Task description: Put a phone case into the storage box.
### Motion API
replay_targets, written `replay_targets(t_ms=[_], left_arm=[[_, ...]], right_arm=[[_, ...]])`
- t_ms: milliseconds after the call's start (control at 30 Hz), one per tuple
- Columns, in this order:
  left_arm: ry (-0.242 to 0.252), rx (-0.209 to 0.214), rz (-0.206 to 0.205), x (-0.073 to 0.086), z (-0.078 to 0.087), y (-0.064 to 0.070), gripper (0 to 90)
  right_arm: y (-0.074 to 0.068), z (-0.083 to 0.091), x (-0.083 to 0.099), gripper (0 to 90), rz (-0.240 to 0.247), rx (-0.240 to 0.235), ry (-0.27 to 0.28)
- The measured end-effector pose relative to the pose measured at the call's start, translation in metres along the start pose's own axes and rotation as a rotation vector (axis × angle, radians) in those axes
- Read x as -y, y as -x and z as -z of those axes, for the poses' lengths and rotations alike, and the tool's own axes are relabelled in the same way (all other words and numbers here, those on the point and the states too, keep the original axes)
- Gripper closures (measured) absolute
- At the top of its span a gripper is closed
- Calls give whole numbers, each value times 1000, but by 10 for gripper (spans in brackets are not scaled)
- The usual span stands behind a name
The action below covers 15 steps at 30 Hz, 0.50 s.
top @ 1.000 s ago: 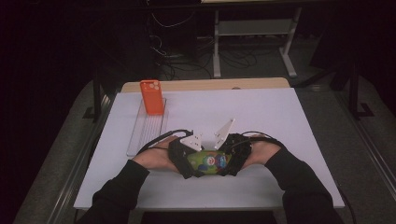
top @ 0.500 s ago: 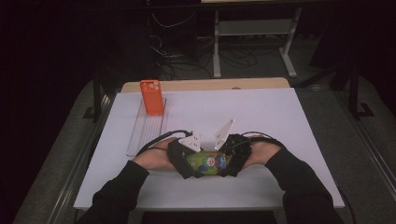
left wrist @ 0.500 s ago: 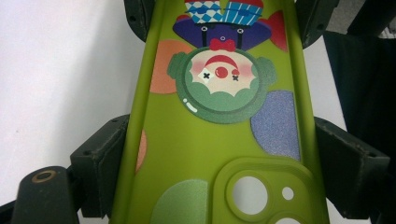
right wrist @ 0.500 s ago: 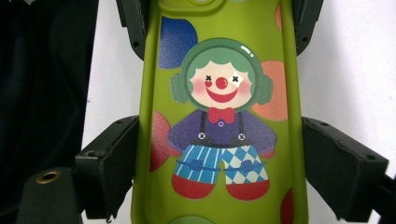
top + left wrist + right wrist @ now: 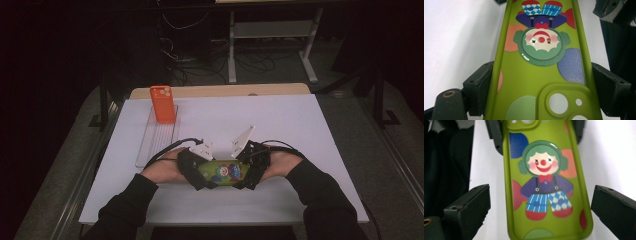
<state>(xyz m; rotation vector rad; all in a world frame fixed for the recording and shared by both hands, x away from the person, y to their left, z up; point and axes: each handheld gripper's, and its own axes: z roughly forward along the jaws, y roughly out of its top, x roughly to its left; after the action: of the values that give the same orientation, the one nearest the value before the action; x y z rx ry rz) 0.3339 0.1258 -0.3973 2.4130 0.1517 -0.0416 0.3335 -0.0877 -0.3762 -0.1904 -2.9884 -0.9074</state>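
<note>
1. Dark floor, loose cables and one pale metal desk frame (image 5: 272, 35) lie behind a white table (image 5: 310, 125), whose far edge shows a strip of bare wood.
2. Two phone cases are on the table: one green, one orange.
3. One green clown phone case (image 5: 222, 172) lies flat near the table's front edge, at about the middle of its width, printed side up; its camera cut-out end points to the person's left.
4. In the left gripper view, the case (image 5: 536, 75) shows one clown figure, several coloured dots and one raised camera cut-out with round openings.
5. One left gripper (image 5: 192, 169) sits at the case's camera end. In the left gripper view, its two black jaws press against the case's long edges, one on each side, so it is closed on the case.
6. One right gripper (image 5: 250, 172) sits at the case's other end. In the right gripper view (image 5: 539, 215), its two jaws stand wide apart, each clear of the case (image 5: 546, 182) with white table visible between; it grips nothing.
7. Each gripper carries one pale three-cornered plate on top and trails black cable.
8. Two hands in dark sleeves hold the grippers, coming in from the near edge.
9. One orange phone case (image 5: 163, 103) stands upright at the far left of the table, on the far end of one clear ribbed tray (image 5: 152, 145), well apart from the grippers.
</note>
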Motion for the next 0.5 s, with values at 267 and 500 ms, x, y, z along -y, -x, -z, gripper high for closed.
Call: replay_targets(t_ms=[267,500], left_arm=[[33,-96,123,6,7,-3,151],[8,-185,204,5,9,-4,151]], right_arm=[[12,19,18,12,-117,141,130],[5,24,29,13,-250,287,166]])
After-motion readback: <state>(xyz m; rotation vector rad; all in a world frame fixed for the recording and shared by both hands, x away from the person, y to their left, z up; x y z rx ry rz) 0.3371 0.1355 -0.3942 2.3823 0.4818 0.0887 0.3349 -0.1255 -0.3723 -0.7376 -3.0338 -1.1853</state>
